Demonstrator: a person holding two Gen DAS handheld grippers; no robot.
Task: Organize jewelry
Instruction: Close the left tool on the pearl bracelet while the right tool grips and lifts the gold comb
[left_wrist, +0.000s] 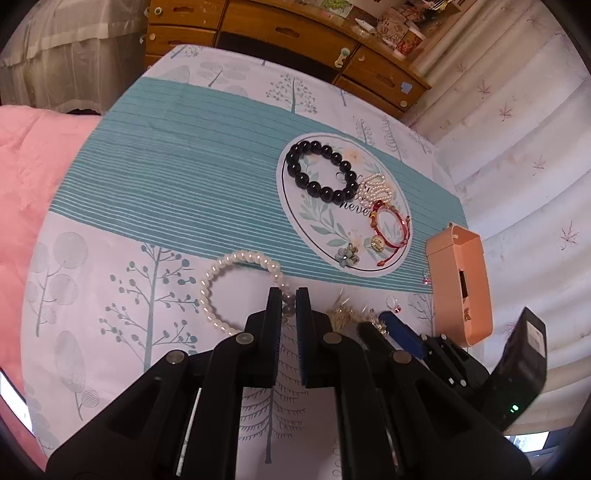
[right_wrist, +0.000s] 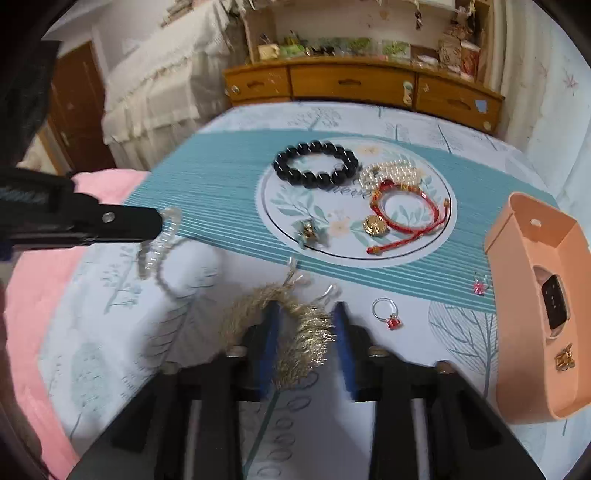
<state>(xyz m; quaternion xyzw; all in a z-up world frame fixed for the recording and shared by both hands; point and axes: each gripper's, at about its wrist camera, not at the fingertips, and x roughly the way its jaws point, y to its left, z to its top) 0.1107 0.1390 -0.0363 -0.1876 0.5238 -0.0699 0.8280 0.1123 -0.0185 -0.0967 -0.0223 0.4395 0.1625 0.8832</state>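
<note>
A round floral plate holds a black bead bracelet, a small pearl bracelet, a red cord bracelet, a gold charm and a flower brooch. My left gripper is shut on a large pearl bracelet, also blurred in the right wrist view. My right gripper is open around gold tassel earrings. Two red-stone rings lie to the right.
A peach jewelry box lies at the right on the patterned bedspread. A pink blanket lies at the left. A wooden dresser stands behind the bed.
</note>
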